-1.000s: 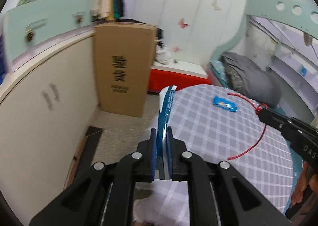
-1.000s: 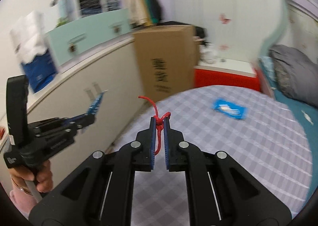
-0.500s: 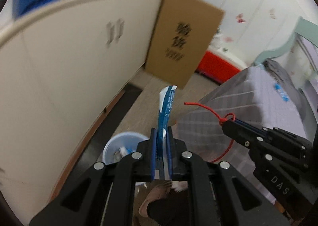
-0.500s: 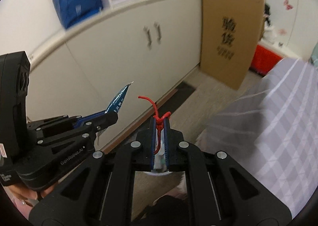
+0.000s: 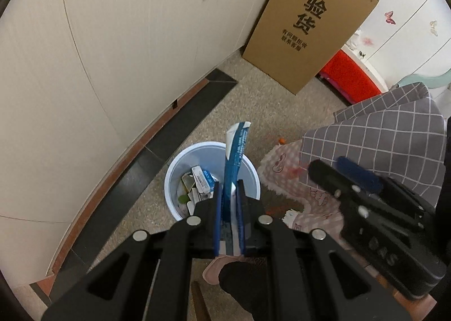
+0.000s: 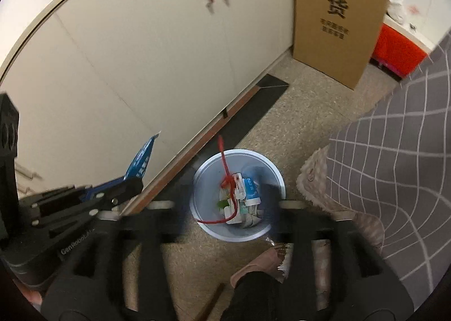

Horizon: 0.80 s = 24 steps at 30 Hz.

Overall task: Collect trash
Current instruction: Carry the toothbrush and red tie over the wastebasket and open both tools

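My left gripper (image 5: 229,188) is shut on a blue and white wrapper (image 5: 236,151) and holds it upright over the pale blue trash bin (image 5: 172,180). The bin holds several boxes and wrappers. In the right wrist view my right gripper (image 6: 228,202) has its blurred jaws spread wide above the bin (image 6: 203,219). A red string (image 6: 227,180) hangs free between them, over the trash in the bin. The left gripper (image 6: 124,188) with its wrapper (image 6: 141,157) shows at the left there. The right gripper (image 5: 346,171) shows blurred at the right of the left wrist view.
Cream cabinet doors (image 5: 112,39) line the left. A tall cardboard box (image 5: 307,22) leans by a red box (image 5: 349,78). The grey checked bedcover (image 5: 380,134) hangs at the right above a pink rug (image 5: 284,163). A slippered foot (image 6: 259,264) stands near the bin.
Both grippers swung from the bed down over the trash bin. My right gripper opened and let go of the red string, which now falls into the bin. The left stays shut on the wrapper.
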Available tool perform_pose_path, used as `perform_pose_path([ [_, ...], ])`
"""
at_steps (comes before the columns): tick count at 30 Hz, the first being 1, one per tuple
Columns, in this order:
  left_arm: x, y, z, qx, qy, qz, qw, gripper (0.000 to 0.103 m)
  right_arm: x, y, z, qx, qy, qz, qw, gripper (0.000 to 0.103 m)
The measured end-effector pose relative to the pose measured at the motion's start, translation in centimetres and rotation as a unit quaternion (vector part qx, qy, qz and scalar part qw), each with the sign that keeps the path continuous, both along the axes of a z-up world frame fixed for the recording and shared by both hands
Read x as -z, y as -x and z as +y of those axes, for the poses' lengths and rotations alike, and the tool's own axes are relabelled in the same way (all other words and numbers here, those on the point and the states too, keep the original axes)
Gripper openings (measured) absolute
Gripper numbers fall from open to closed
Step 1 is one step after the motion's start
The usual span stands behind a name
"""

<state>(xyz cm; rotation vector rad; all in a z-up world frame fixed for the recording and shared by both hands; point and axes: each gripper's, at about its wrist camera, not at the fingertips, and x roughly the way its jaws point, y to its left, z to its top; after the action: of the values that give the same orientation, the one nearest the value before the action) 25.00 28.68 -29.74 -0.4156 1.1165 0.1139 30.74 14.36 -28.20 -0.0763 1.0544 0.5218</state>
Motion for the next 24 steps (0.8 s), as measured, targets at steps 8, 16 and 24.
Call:
perform_pose_path([
  [8,1.4,-0.8,-0.9,0.011,0.005,0.013,0.9998,0.009,0.3,0.1,-0.9,0.012,0.004,0.003,1.0,0.062],
  [16,1.3,-1.3,-1.4,0.023,0.003,0.018,0.9996,0.009,-0.3,0.3,-2.2,0.026,-0.009,-0.002,1.0,0.064],
  [24,-0.5,-2.7,-2.4,0.036,-0.004,0.005,0.9993,0.011,-2.6,0.4,-4.1,0.057,-0.034,-0.03,0.997,0.064],
])
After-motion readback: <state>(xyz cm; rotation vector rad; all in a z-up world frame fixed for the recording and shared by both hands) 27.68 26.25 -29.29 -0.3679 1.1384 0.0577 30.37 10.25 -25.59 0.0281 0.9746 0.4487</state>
